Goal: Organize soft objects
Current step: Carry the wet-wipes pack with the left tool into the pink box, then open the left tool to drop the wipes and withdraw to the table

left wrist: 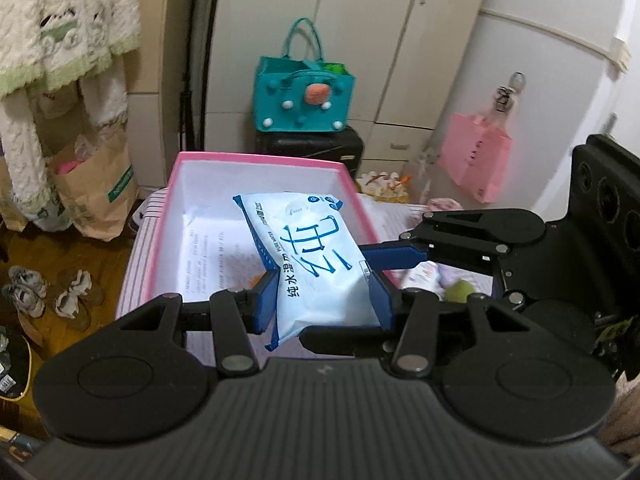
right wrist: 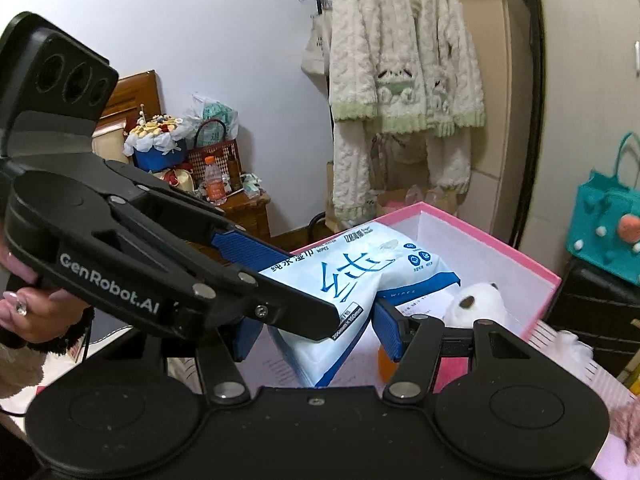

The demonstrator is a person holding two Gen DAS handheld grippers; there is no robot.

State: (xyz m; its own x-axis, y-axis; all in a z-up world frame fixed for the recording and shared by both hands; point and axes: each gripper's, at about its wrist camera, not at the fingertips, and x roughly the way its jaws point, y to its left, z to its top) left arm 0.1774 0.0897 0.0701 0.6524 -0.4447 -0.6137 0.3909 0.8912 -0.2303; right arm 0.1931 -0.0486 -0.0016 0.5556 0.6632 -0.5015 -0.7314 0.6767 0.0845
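right wrist: plush toy (right wrist: 478,300) in box (right wrist: 532,260) (left: hidden)

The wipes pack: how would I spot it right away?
Find the pink box on the bed. Above its near edge hangs the wipes pack, pinched by both sets of jaws. It alone is pale blue plastic bearing a large blue character.

The pack of wet wipes (left wrist: 316,264) bears a large blue character 纯 and a smaller line 纯水湿巾; in the right wrist view its top edge reads "WIPES", and "WIPES" shows again on a blue band lower down. The left claw (right wrist: 256,276) carries white lettering — "GenRobot.AI". Small print on the paper (left wrist: 208,256) inside the pink box (left wrist: 256,158) is too fine to read.
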